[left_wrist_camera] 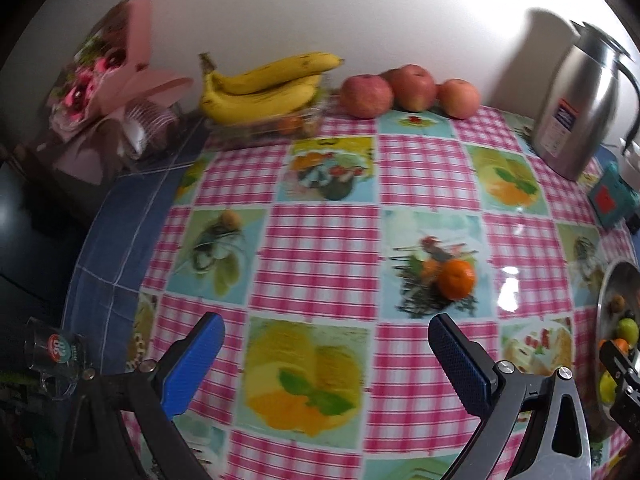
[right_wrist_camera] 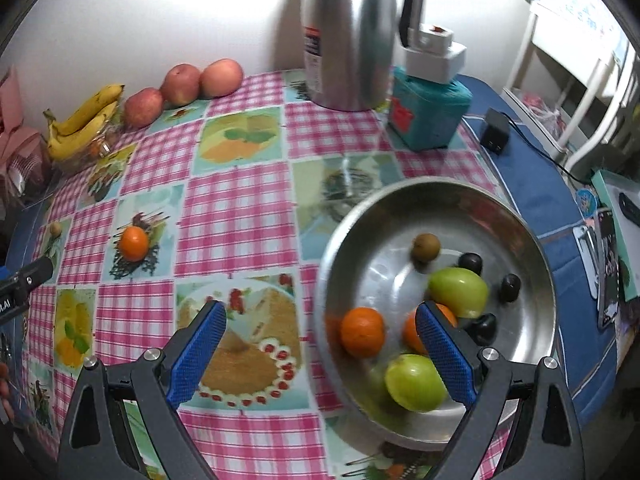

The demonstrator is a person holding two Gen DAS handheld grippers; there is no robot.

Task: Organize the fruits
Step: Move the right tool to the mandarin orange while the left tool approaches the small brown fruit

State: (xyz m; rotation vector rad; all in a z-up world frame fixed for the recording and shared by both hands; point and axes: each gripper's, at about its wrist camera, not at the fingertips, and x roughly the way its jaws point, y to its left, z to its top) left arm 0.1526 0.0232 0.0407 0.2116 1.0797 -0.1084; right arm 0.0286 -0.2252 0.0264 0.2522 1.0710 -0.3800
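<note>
Stainless steel round basin sits on the pink-checked oilcloth surface; it serves as landmark. Inside it: two small orange mandarins, two green oval fruits, one brown kiwi-like fruit, a few dark small fruits.

Lone orange mandarin lies on the surface well left of the basin, out in the open, nothing touching it. Near-round, so no long axis to speak of; which way its stem end faces, cannot tell.

Left hand-held gripper: jaws spread wide, holding nothing. The lone mandarin lies ahead of it and a little right of its centre line, beyond the right fingertip.

Right hand-held gripper: jaws spread wide, empty, hovering over the basin's near-left rim. The lone mandarin is well apart from it, far to the left.

Judgement: left hand is the nearer one for the mandarin; a forward reach with a slight rightward shift looks needed.

Far from the basin, along the wall: yellow banana bunch, three red apples.
</note>
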